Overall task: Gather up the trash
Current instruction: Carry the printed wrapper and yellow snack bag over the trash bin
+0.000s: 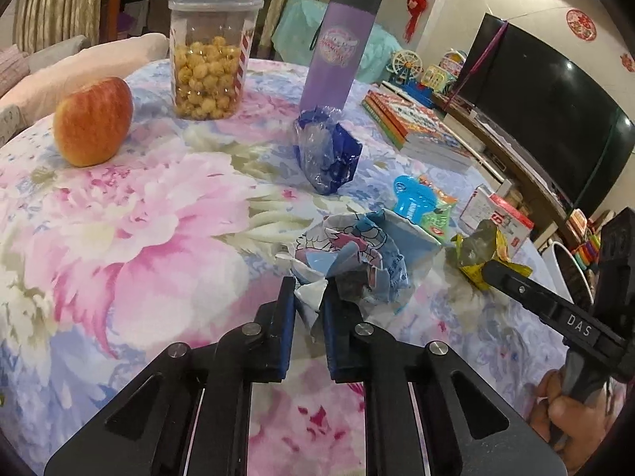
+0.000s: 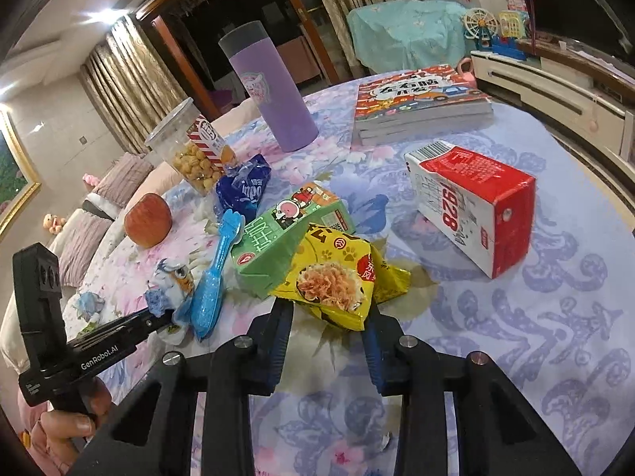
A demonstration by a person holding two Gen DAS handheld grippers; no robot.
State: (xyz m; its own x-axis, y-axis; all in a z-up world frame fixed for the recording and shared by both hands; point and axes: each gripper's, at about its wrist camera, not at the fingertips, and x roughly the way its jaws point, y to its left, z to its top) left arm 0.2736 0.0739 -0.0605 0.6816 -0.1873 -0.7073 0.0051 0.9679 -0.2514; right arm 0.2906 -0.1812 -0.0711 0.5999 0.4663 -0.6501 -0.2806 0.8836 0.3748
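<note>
Worktop (image 1: 119,238) under a floral cloth, crowded with things. Left hand-held gripper (image 1: 308,297) sat low at the near edge, its blue pads nearly together and clamped on a white corner of the crumpled blue wrapper (image 1: 357,254); the rest of the wrapper lay on the cloth just beyond the tips. Right hand-held gripper (image 2: 327,313) pointed down at the yellow snack bag (image 2: 337,281), one pad at each side of the bag's near end, pressing on it; the bag rested on the cloth against the green carton (image 2: 285,234). A hand (image 1: 563,408) showed at the right edge of the left view, gripping the right tool's handle; another hand (image 2: 67,432) at the lower left of the right view held the left tool. Blue spoon (image 2: 212,277) lay between wrapper and green carton. Dark blue foil wrapper (image 1: 327,150) stood crumpled farther off, in front of the purple tumbler (image 1: 337,51). Popcorn tub (image 1: 210,63) stood upright at the far left, apple (image 1: 93,121) near it on the left. Red and white carton (image 2: 472,206) lay on its side to the right, apart from the snack bag. Stack of books (image 2: 420,103) at the far right. Beyond the worktop: curtains, a dark screen (image 1: 555,119), toys on a low cabinet.
</note>
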